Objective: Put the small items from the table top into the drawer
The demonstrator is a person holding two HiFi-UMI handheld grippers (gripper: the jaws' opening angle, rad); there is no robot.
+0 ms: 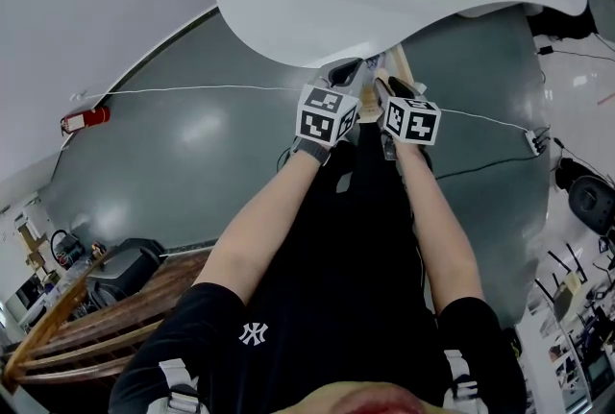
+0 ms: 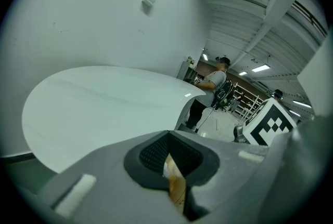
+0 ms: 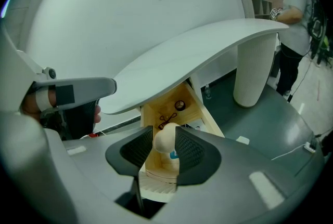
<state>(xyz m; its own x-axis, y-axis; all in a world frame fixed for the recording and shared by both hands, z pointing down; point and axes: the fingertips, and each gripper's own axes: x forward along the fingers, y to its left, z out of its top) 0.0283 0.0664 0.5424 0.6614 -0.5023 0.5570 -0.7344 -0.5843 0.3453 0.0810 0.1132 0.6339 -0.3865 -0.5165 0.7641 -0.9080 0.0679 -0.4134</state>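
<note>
Below the edge of the white table (image 3: 197,51), the right gripper (image 3: 164,151) holds its jaws spread about a pale ball (image 3: 164,140) above the open drawer (image 3: 197,103) — placed, it seems, to drop it in — while the left gripper (image 2: 171,158), just left, looks pinched on a tan sliver (image 2: 176,186).

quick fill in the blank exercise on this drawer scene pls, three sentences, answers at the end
The wooden drawer under the white table top stands ___.
A cream rounded thing shows between the ___ gripper's jaws.
The person's shirt is ___.
Missing words: open; right; black.
</note>
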